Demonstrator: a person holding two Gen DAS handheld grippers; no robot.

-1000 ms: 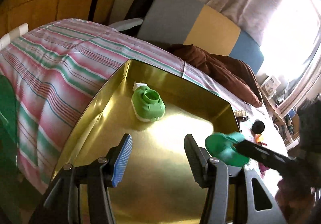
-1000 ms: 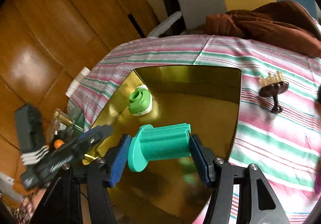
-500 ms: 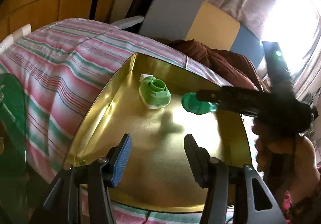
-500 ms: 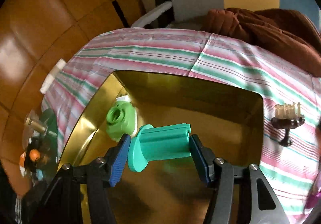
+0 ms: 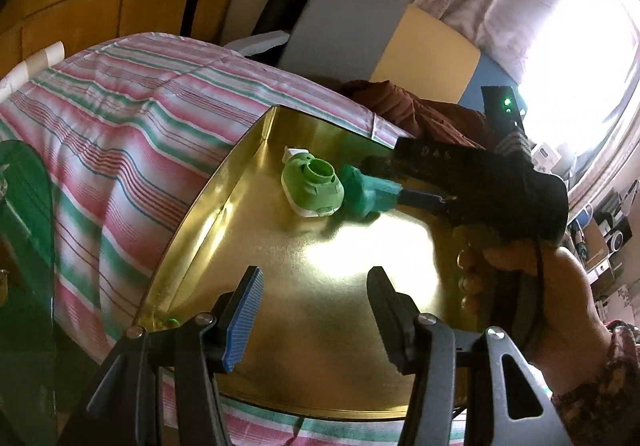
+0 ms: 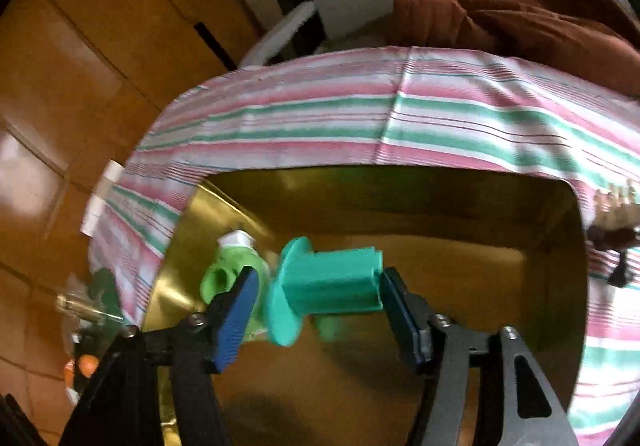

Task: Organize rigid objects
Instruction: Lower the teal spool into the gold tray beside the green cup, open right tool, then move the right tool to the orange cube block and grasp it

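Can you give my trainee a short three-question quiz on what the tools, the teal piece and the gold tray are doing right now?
1. True or false: the left tool is shut on the light green piece.
2. What does the right tool hold? A) the light green piece B) the teal flanged spool C) nothing
3. Fill in: the light green piece lies inside the gold ____.

Key
1. False: it is open and empty, above the near part of the tray.
2. B: gripped end to end, flange toward the light green piece.
3. tray
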